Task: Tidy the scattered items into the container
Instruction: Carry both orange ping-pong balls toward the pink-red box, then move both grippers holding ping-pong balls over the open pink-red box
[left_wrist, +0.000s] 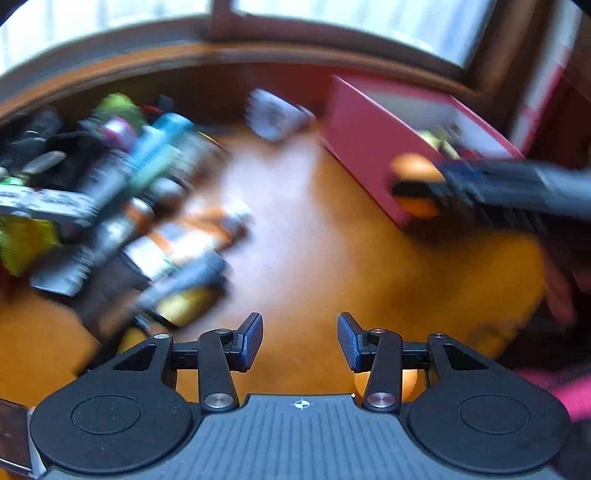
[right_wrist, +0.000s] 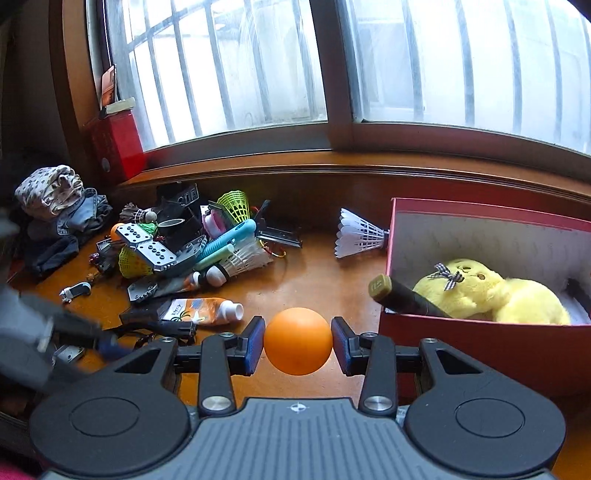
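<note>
In the right wrist view my right gripper (right_wrist: 297, 332) is shut on an orange ball (right_wrist: 297, 341), a pad pressing each side. It hangs just left of the red box (right_wrist: 480, 343), which holds a yellow plush toy (right_wrist: 491, 291) and a black handle (right_wrist: 406, 299) leaning over its front wall. The left wrist view is blurred. There my left gripper (left_wrist: 300, 332) stands open with nothing between its fingers, above bare wooden surface. A pile of scattered items (left_wrist: 122, 206) lies to its left, and the right gripper with the ball (left_wrist: 417, 173) shows against the box (left_wrist: 365, 147).
A white shuttlecock (right_wrist: 356, 232) lies beside the box's left wall. The pile (right_wrist: 192, 251) holds shuttlecocks, grey perforated plates, a teal handle and an orange-and-white tube (right_wrist: 203, 312). Crumpled clothes (right_wrist: 59, 206) lie far left. A window sill (right_wrist: 332, 173) runs along the back.
</note>
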